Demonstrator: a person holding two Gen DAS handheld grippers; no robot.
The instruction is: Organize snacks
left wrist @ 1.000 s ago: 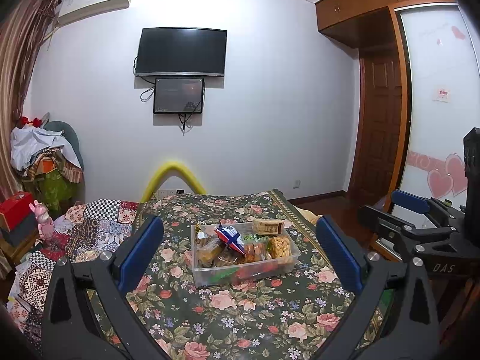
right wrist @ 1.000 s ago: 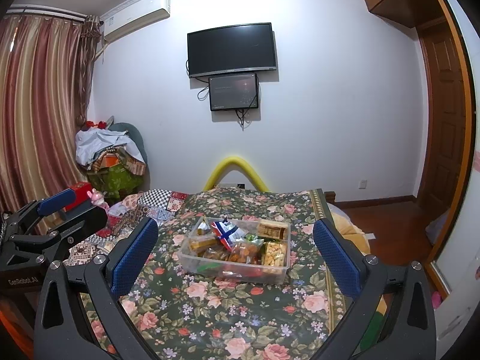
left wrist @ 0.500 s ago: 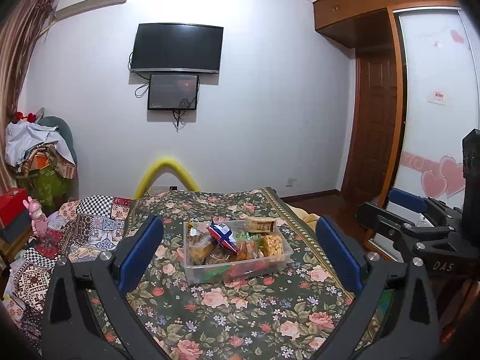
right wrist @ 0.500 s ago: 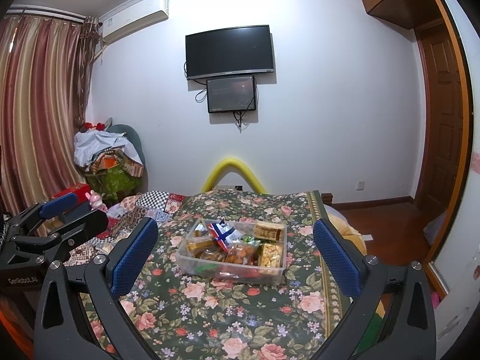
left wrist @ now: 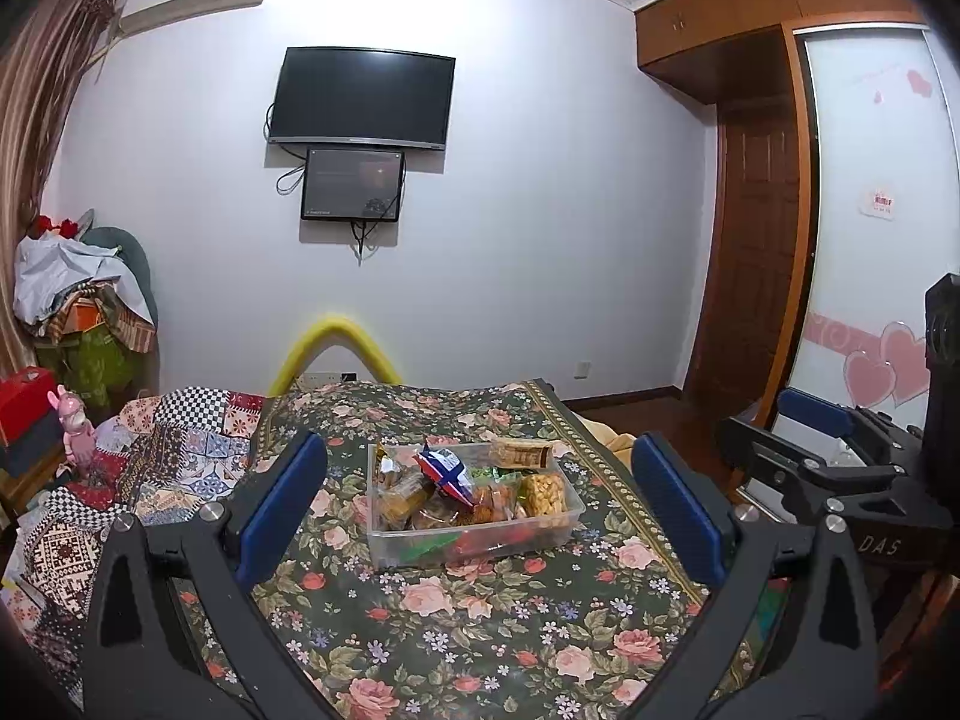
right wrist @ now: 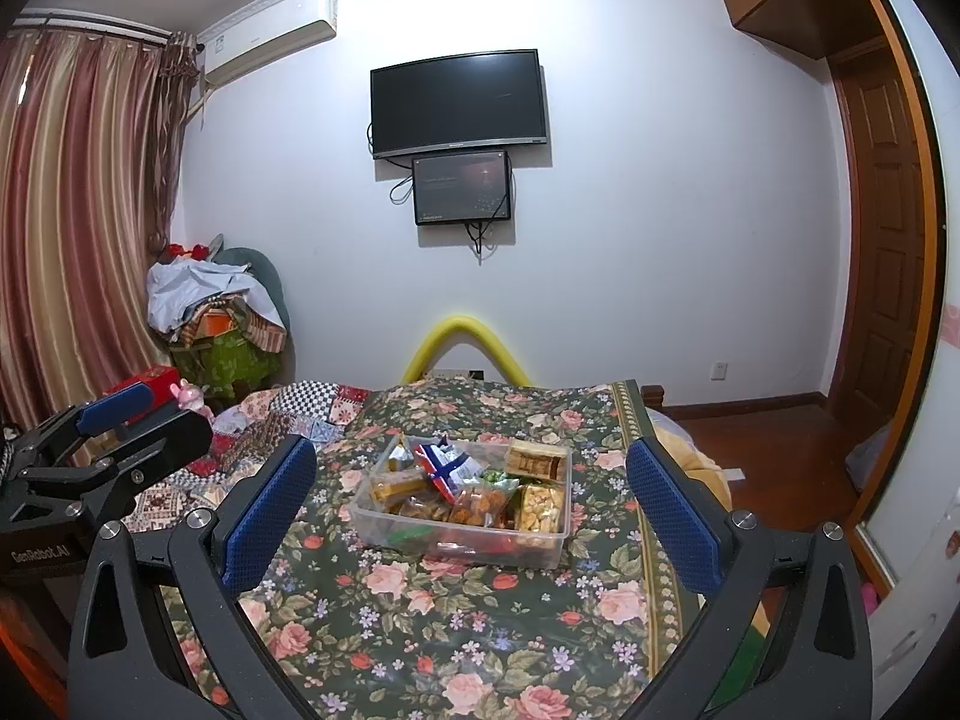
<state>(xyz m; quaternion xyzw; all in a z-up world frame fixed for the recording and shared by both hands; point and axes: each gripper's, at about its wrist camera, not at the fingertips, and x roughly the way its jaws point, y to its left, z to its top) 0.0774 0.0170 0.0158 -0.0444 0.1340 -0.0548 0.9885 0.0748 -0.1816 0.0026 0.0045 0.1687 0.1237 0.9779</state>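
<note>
A clear plastic bin [left wrist: 468, 546] [right wrist: 456, 540] stands on the dark floral cloth [left wrist: 456, 630] [right wrist: 480, 618], filled with several snack packs. Among them are a blue, white and red packet [left wrist: 447, 471] [right wrist: 447, 462], a brown bar [left wrist: 521, 455] [right wrist: 536, 461] and a yellow pack [left wrist: 543, 493]. My left gripper [left wrist: 478, 447] is open, held back from the bin with nothing between its blue pads. My right gripper [right wrist: 469, 450] is also open and empty, equally short of the bin. Each gripper shows at the edge of the other's view: the right gripper [left wrist: 756, 414], the left gripper [right wrist: 177, 411].
A patchwork quilt [left wrist: 180, 444] [right wrist: 300, 408] lies left of the floral cloth. Behind it rise a yellow foam arch [left wrist: 336, 348] and a white wall with a TV [left wrist: 360, 96]. A pile of clothes [right wrist: 216, 312] sits far left; a wooden door [left wrist: 756, 252] and floor lie right.
Both views have drifted only slightly, so the bin sits a touch further left than a second ago. Both grippers stay open and empty.
</note>
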